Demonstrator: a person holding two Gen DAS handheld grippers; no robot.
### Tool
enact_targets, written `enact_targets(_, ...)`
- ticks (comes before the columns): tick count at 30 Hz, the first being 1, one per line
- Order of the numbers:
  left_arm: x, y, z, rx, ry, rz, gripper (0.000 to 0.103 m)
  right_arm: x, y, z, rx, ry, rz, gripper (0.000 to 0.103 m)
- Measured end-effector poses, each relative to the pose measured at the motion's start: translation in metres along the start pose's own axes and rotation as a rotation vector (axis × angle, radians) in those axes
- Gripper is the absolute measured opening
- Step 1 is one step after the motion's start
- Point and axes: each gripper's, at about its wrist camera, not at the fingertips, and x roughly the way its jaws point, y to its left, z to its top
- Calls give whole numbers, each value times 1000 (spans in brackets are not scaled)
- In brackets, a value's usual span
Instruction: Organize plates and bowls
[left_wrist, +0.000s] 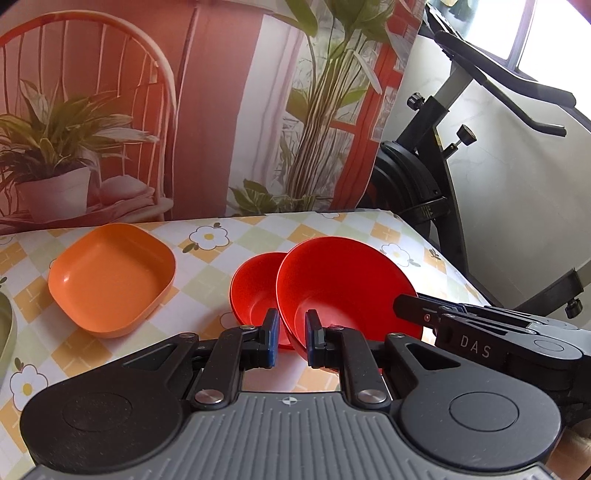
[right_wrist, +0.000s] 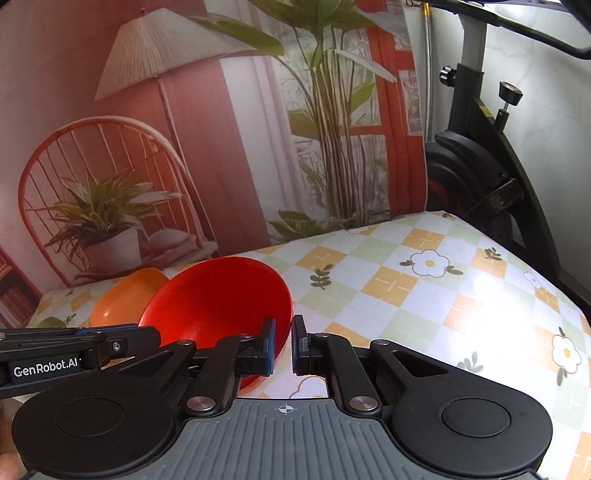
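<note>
Now, scene: a bench (right_wrist: 424, 295) under a checked, flower-printed cloth carried the dishes.
Held dish: a large round red plastic bowl (left_wrist: 343, 284) hung tilted, its mouth turned toward the left claw, above a smaller round red plastic bowl (left_wrist: 255, 291) resting on the cloth.
Left claw (left_wrist: 291, 339): narrowly parted, its blue pads straddling the big bowl's near rim; whether they pinched it could not be told.
Right claw (right_wrist: 283, 345): nearly closed over the same bowl's rim at its right edge, apparently bearing it.
Key relation: the small bowl lay just beyond and left of the big one, partly hidden by it, so nesting called for a short drop leftward.
Nearer hand: the left.
Other dish: a square orange plastic dish (left_wrist: 110, 280) sat well apart to the left.
Open room: bare cloth stretched right toward the bench edge.
</note>
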Motion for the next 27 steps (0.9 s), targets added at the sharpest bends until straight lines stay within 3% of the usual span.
enact_targets(14, 35, 16, 28, -1, 29, 36, 16, 48, 11, 18, -27, -16, 5, 8)
enact_targets(27, 59, 20, 16, 44, 97, 74, 16, 77, 11, 6, -36, 37, -13, 8)
